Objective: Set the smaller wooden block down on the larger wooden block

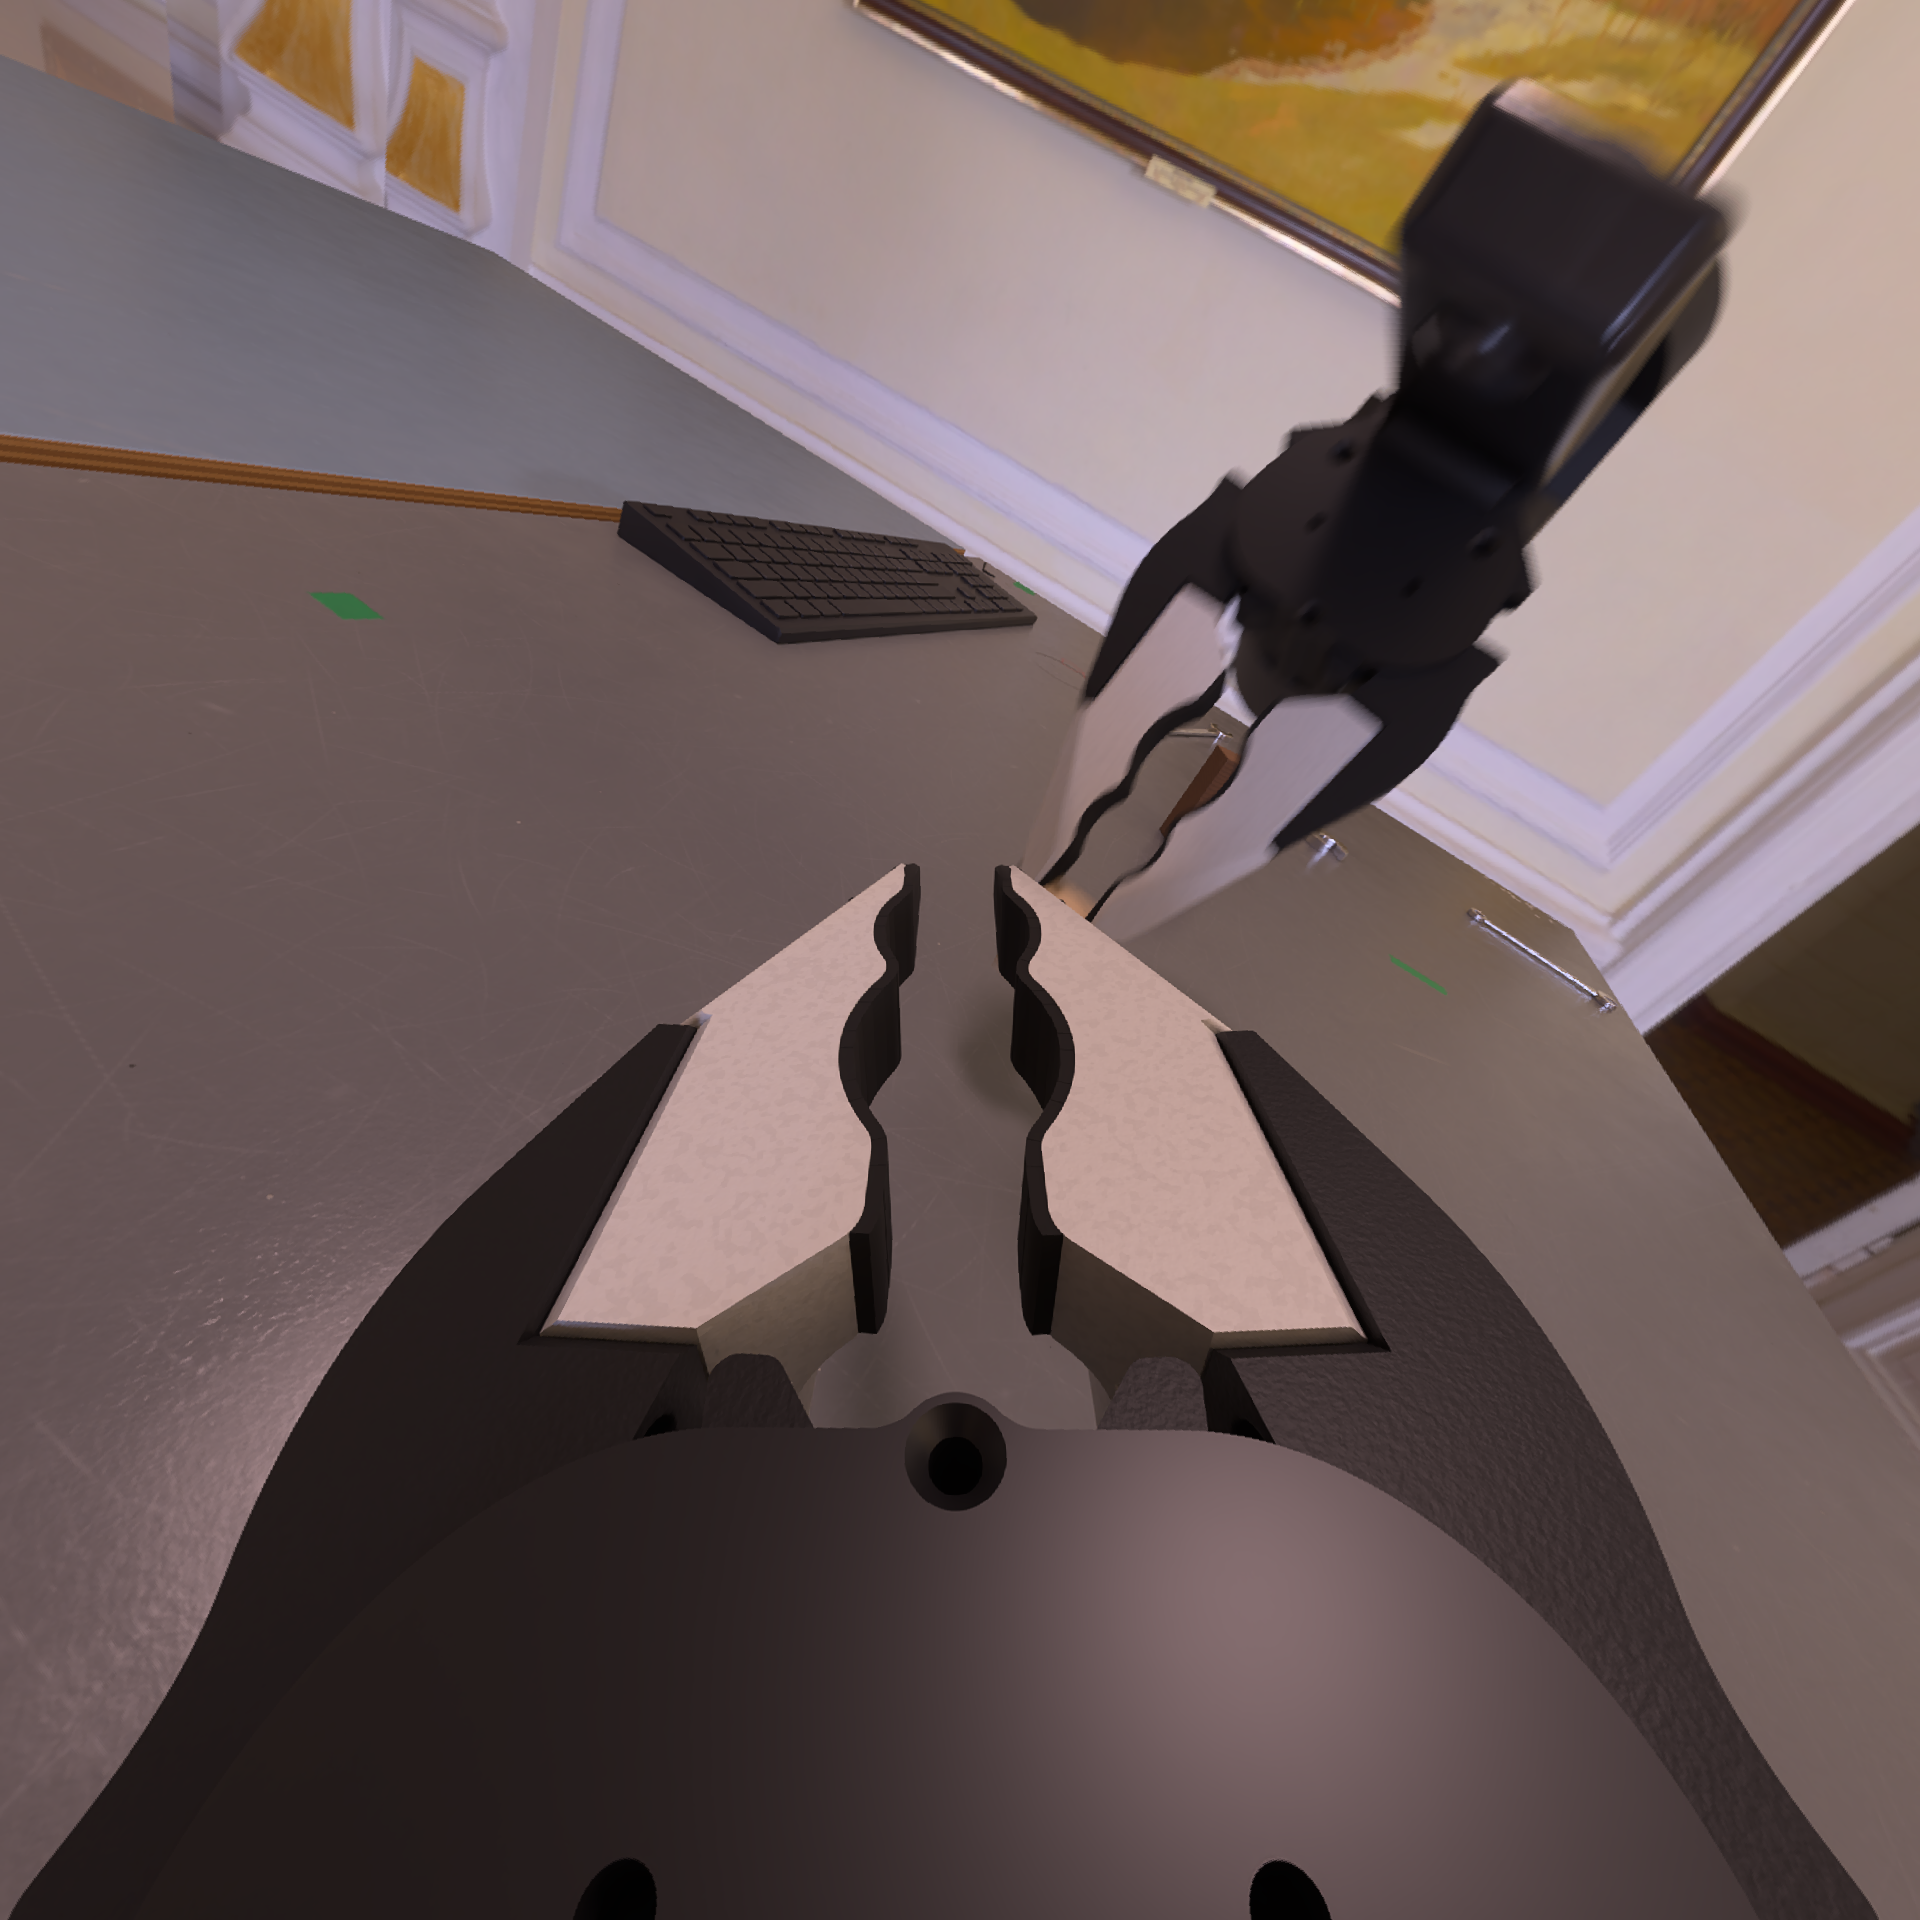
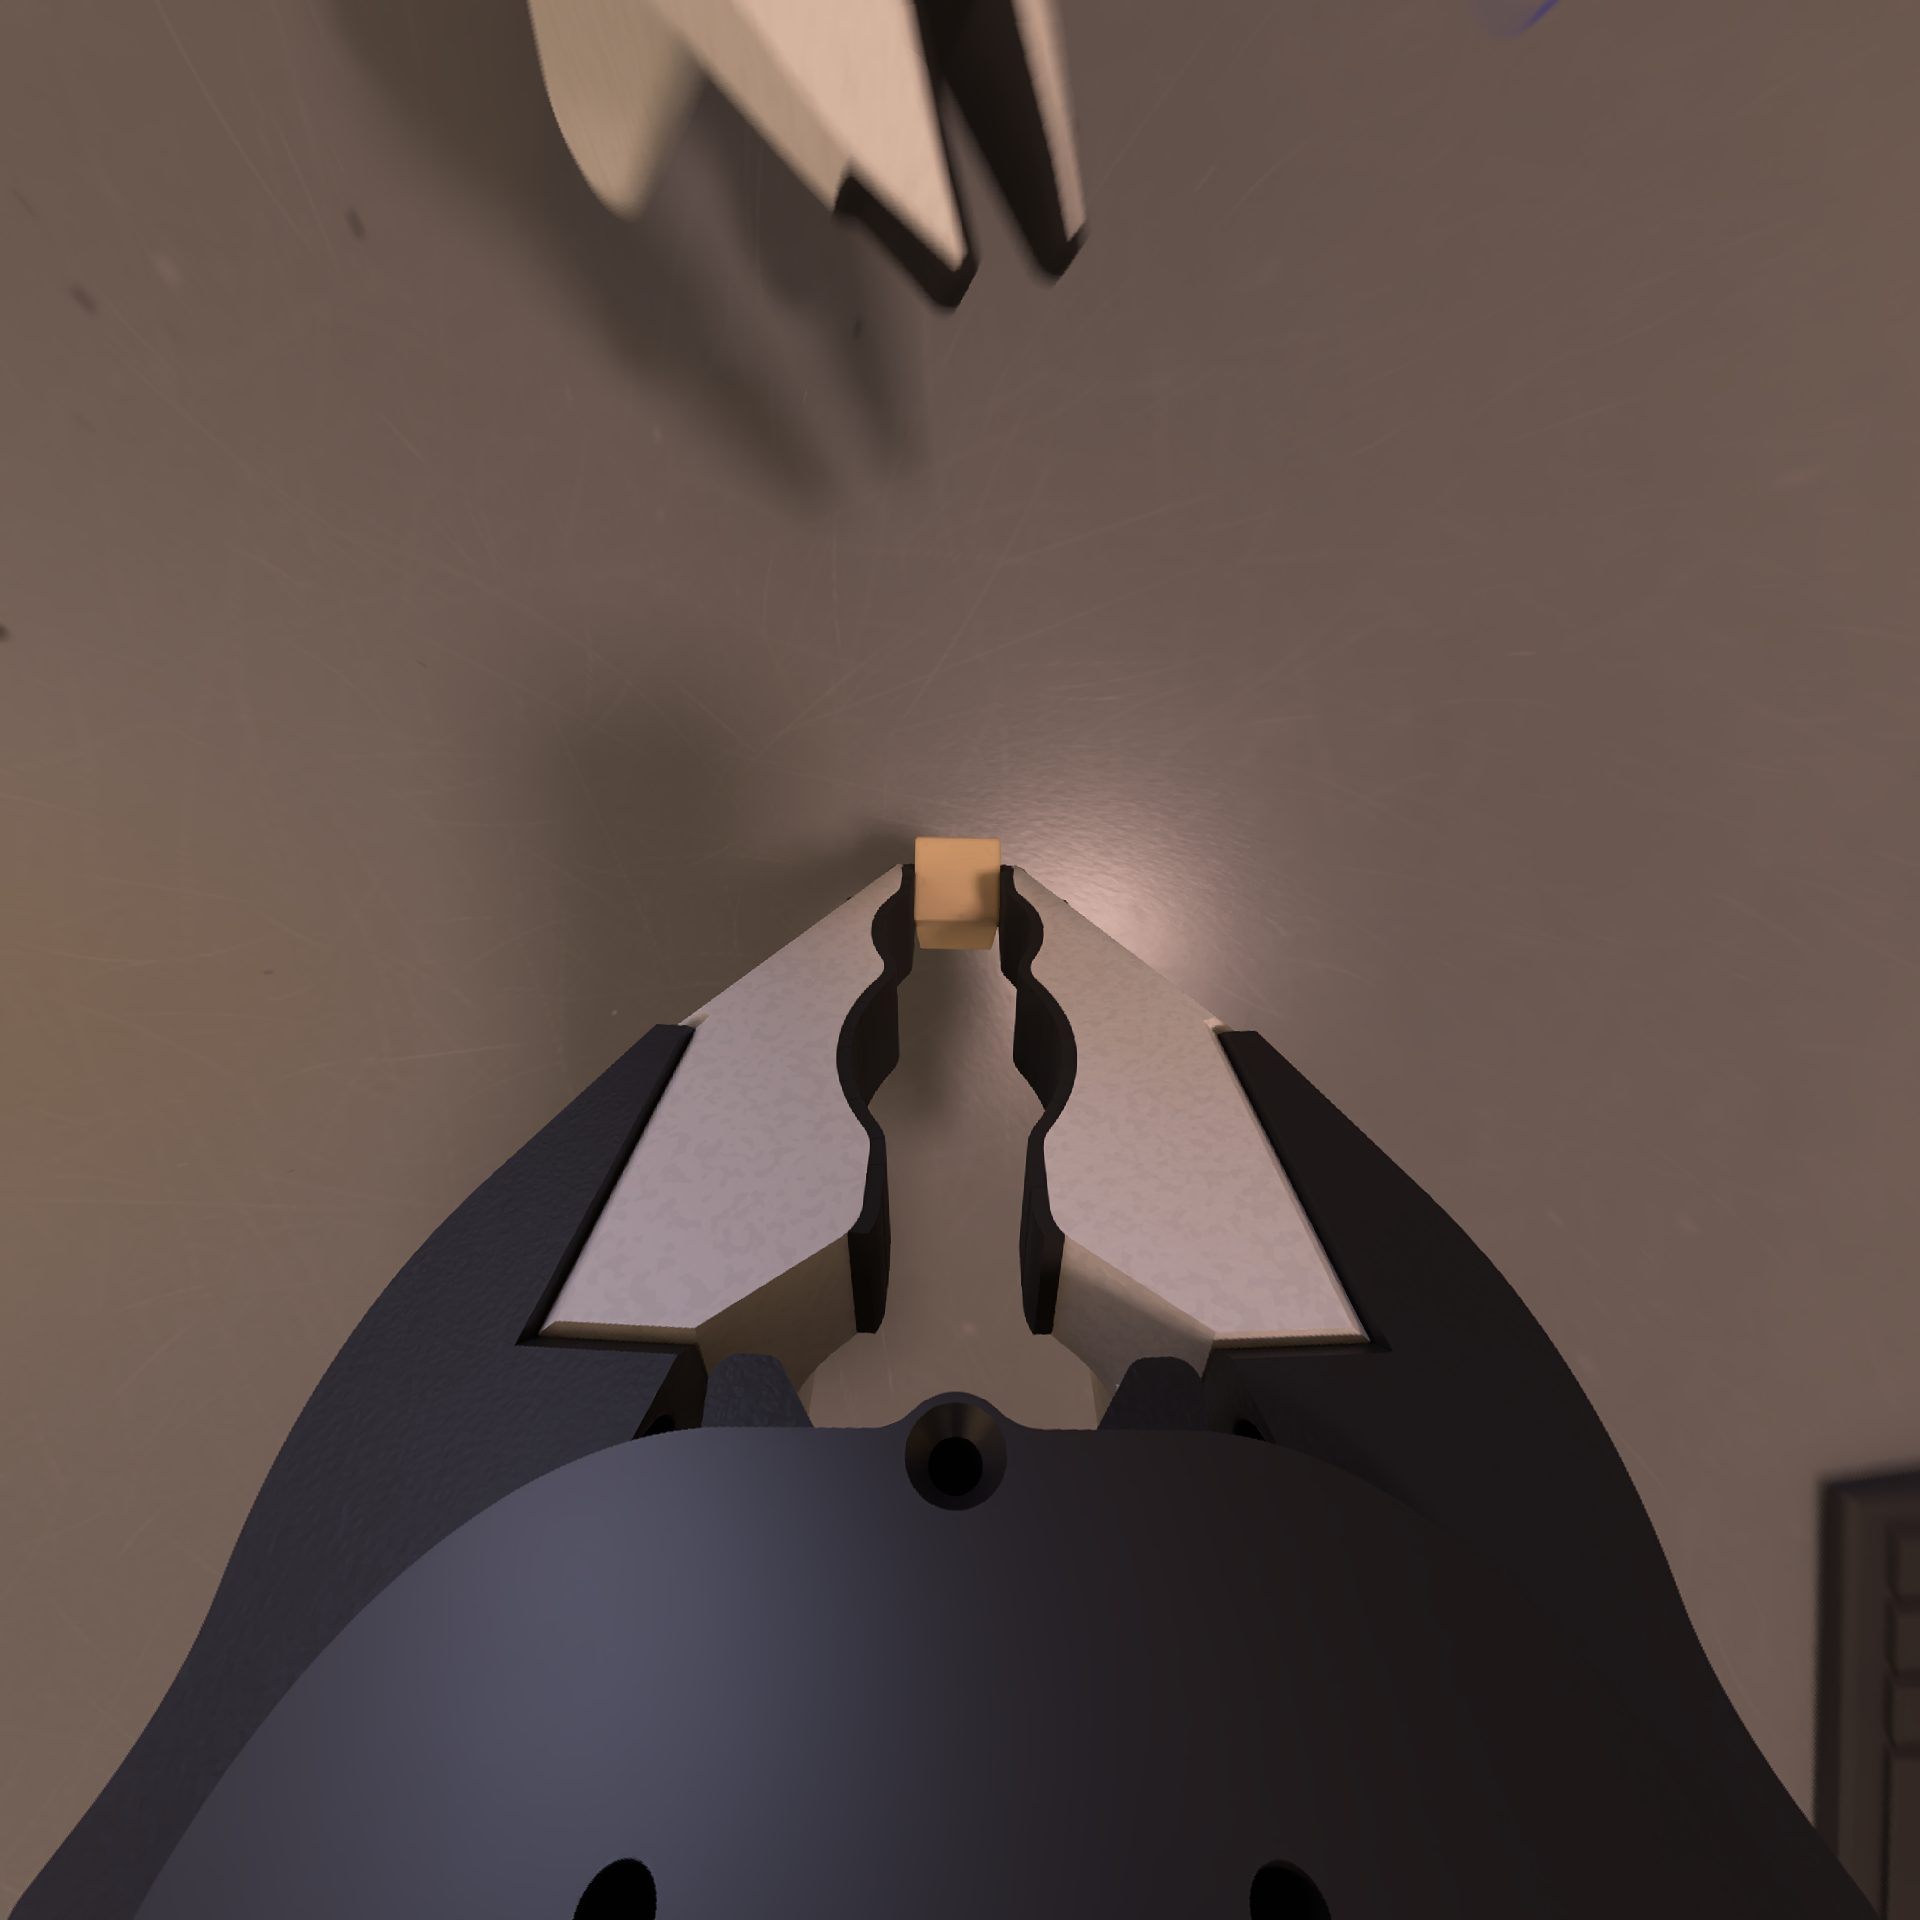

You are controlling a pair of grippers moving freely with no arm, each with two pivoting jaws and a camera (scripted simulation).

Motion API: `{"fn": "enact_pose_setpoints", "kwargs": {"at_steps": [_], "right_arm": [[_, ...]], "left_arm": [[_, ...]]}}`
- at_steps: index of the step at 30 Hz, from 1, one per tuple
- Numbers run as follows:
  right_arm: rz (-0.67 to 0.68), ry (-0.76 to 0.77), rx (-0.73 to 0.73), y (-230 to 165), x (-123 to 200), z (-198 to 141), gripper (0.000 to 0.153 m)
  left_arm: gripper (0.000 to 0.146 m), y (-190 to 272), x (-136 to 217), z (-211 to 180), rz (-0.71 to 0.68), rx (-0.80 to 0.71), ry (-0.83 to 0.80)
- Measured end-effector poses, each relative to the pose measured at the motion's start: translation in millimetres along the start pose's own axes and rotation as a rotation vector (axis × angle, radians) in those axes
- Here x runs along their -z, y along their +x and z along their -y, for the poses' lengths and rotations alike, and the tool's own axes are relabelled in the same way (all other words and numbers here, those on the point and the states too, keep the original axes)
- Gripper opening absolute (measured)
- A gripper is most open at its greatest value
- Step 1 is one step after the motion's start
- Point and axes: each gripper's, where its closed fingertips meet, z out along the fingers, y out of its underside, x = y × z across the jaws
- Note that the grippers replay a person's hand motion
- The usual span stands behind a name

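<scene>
Right gripper [image 2: 957,883] pinches the smaller wooden block [image 2: 954,891] at its fingertips, above the table [image 2: 1351,623].

We see the left gripper [image 1: 957,883] with jaws slightly parted and nothing between them; the table shows through the gap. Beyond its tips and to the right, the other gripper hangs blurred. We find no larger block in either view. A black keyboard [image 1: 826,571] lies ahead-left of the left jaws; its key legends are too small to read. We note no brand marks.

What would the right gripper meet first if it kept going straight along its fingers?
Most likely the grey tabletop. The right gripper points down at it, pinching a small wooden block at its tips, so the block would probably touch first; the remaining gap is unclear.
</scene>
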Motion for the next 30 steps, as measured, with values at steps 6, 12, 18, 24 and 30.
{"fn": "enact_pose_setpoints", "kwargs": {"at_steps": [6,12,18,24,30], "right_arm": [[-0.26,0.271,-0.125,23.0,143.1,-16.6,0.015],[-0.557,0.273,-0.513,30.8,218.5,-164.5,0.015],[-0.533,0.18,-0.747,17.2,176.0,-259.9,0.015],[-0.486,0.438,-0.776,5.1,181.4,-241.3,0.038],[-0.445,0.531,-0.768,-30.4,154.4,-211.7,0.069]], "left_arm": [[0.014,-3.5,2.4,2.6,0.006,0.023,0.02],[0.014,-4.2,1.9,2.2,0.01,0.024,0.016],[0.014,-6.6,-1.0,3.1,0.021,0.045,0.028],[0.014,-8.1,-0.4,5.0,0.034,0.052,0.046],[0.014,-6.8,-0.5,3.6,0.033,0.055,0.04]]}}
